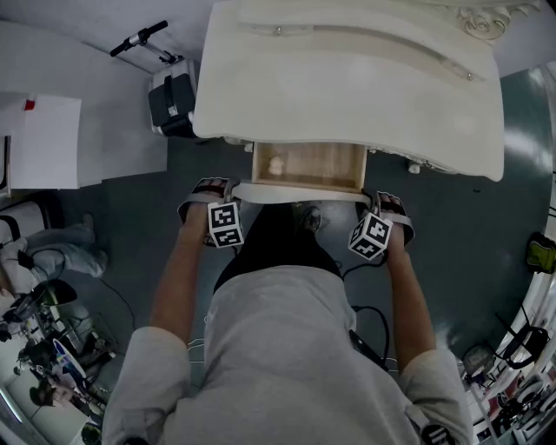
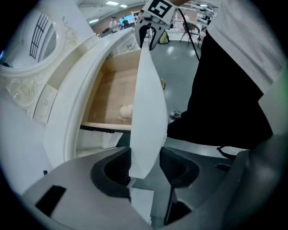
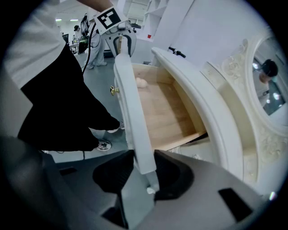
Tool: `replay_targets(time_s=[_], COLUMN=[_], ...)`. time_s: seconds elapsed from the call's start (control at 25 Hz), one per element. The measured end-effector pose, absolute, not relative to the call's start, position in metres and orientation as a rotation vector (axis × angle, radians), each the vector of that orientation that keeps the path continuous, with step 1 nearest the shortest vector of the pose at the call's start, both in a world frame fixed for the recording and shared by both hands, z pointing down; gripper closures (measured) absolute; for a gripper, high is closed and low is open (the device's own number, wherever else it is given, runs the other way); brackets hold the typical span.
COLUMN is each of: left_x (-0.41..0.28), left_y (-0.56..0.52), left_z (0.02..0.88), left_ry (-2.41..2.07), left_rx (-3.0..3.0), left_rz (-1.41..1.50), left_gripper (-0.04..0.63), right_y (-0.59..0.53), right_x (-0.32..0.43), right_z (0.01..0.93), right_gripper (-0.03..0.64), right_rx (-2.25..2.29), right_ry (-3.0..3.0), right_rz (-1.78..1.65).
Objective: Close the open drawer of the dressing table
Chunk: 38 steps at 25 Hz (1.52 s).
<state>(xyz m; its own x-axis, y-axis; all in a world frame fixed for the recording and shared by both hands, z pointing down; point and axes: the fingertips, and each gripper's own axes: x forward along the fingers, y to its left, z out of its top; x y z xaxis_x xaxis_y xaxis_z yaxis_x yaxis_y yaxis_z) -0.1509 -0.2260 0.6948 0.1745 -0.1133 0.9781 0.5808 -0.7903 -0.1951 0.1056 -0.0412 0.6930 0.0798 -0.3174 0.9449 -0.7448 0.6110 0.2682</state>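
The left claw (image 1: 211, 193) and right claw (image 1: 391, 202) each clamp an end of the white drawer front (image 1: 300, 193), with the open drawer (image 1: 321, 165) between them and the dressing table (image 1: 347, 78) just beyond. Stiff and seemingly light, it should slide under even pressure at both ends.

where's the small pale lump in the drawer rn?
Head view: the pale lump lies on the wooden floor of the open drawer, near its left end, closer to the left gripper than the right gripper.

Lab hall: grey floor (image 1: 486, 261), ceiling strip lights (image 2: 112, 3), equipment clutter (image 1: 43, 348).
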Motion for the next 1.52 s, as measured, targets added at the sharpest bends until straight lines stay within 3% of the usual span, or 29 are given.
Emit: replay_targets(time_s=[1.52], left_x=[-0.137], left_y=[-0.243], left_z=[0.696], left_ry=[-0.429], left_rx=[-1.896], left_rz=[-1.691], left_gripper=[0.396], right_y=[-0.060], right_x=[0.119], right_z=[0.694], right_gripper=[0.463], right_rx=[0.954], right_ry=[-1.513], right_rz=[0.379])
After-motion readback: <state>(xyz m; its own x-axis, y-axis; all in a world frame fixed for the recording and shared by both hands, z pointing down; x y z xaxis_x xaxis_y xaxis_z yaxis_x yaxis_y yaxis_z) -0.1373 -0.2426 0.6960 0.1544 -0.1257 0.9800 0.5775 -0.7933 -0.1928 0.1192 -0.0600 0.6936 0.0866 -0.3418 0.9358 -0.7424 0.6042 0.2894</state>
